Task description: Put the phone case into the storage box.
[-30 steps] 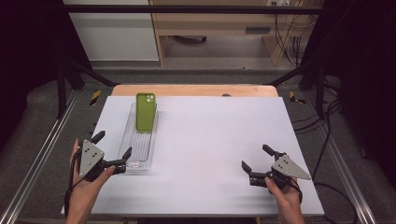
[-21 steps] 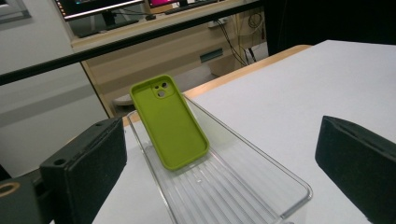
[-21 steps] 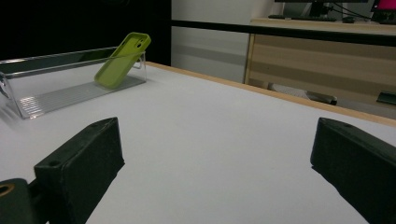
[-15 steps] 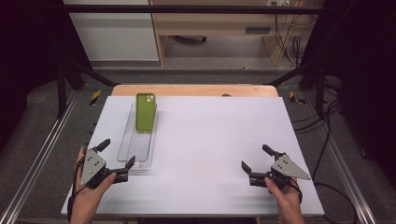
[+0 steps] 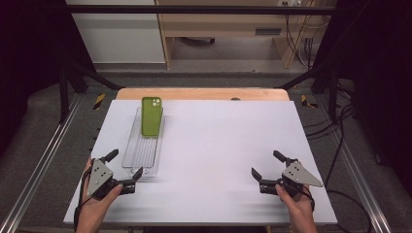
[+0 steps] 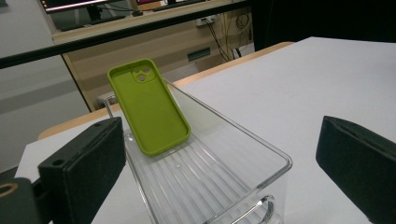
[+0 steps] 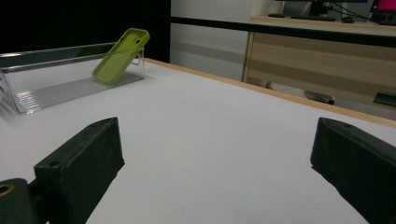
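I see my left gripper [image 5: 125,169] at the near left part of the white table [image 5: 223,145], held by the left hand [image 5: 94,206], and its jaws are wide apart with nothing between them. It stands just in front of the near end of the clear plastic tray [image 5: 127,158]; one jaw tip is just beside the tray's near corner, but I cannot tell if it touches. In the left gripper view the near wall of the tray [image 6: 280,163] lies between the two black jaws. The green phone case [image 5: 151,116] is in the far end of the tray, leaning tilted against its far wall with the camera cut-out at the top and the hollow inside toward me [image 6: 149,107]. My right gripper [image 5: 269,171] is at the near right part of the table, well apart from the tray, in the right hand [image 5: 296,206]. Its jaws are also spread wide and they hold nothing; the bare table shows between them.
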A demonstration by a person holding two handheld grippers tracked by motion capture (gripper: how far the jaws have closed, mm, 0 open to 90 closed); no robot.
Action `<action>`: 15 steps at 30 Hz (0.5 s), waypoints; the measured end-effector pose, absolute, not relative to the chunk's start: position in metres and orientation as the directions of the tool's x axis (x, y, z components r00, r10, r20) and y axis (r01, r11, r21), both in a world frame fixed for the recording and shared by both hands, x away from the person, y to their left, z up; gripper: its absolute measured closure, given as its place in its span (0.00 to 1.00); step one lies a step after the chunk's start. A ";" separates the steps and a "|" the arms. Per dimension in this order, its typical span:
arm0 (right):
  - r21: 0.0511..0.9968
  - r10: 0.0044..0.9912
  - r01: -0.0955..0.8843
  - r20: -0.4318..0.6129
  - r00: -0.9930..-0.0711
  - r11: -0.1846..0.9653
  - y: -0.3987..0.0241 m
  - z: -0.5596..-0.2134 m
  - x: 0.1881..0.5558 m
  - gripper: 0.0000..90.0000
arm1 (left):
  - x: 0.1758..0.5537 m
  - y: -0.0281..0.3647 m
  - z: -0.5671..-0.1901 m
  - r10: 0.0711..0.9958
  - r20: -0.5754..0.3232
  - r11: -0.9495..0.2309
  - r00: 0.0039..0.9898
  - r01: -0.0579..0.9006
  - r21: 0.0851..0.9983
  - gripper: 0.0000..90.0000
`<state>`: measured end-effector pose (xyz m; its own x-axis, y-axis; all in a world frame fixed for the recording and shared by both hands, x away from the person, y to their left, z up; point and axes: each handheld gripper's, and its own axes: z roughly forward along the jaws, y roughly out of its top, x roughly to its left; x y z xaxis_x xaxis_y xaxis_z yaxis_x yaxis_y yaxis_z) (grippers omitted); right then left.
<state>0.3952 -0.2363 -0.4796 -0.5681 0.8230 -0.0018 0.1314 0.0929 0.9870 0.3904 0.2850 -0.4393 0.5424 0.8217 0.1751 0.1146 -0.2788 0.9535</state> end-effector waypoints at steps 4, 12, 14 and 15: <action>0.987 0.822 0.129 -0.007 -0.570 0.098 -0.236 -0.480 0.395 0.03 | 0.391 0.290 -0.441 0.829 0.145 -0.244 0.540 0.115 0.963 0.01; 0.987 0.825 0.123 -0.014 -0.565 0.101 -0.240 -0.479 0.395 0.03 | 0.388 0.298 -0.442 0.840 0.133 -0.215 0.525 0.099 0.972 0.01; 0.987 0.828 0.121 -0.018 -0.561 0.104 -0.241 -0.478 0.395 0.03 | 0.388 0.301 -0.443 0.845 0.118 -0.199 0.522 0.101 0.975 0.01; 0.987 0.829 0.121 -0.024 -0.559 0.110 -0.241 -0.478 0.395 0.03 | 0.388 0.302 -0.444 0.847 0.113 -0.193 0.519 0.102 0.976 0.01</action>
